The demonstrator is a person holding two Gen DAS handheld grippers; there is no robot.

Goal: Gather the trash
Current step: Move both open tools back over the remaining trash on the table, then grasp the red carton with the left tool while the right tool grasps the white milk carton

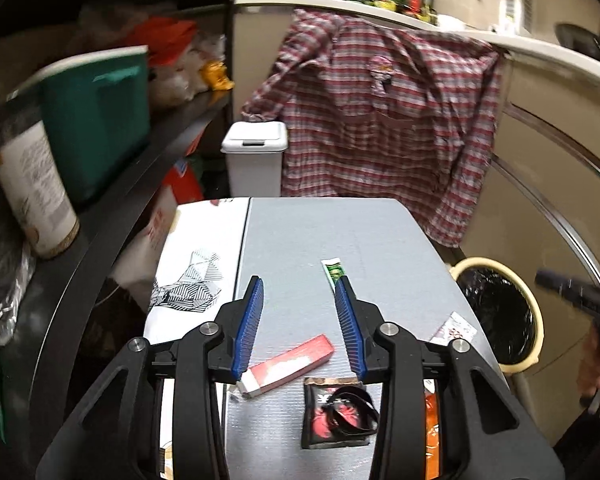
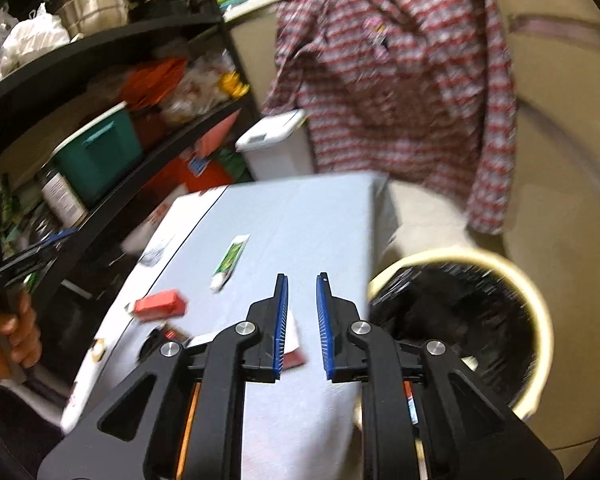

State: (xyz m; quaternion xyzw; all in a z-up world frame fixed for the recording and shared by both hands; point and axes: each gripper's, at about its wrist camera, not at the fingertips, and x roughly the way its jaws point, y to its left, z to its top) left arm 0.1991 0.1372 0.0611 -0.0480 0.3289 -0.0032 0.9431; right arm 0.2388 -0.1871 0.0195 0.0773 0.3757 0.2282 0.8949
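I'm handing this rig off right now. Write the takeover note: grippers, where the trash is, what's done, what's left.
Left gripper: open, empty, above the red box.
Right gripper: open, nothing between the pads, near the table edge beside the bin.
On the grey table: red box, green-and-white sachet, black-and-red packet, small white-and-red wrapper, crumpled striped paper.
Bin, lined with a black bag, stands at the table's right side; its contents are unclear.
Left: every piece on the table still has to go into the bin.
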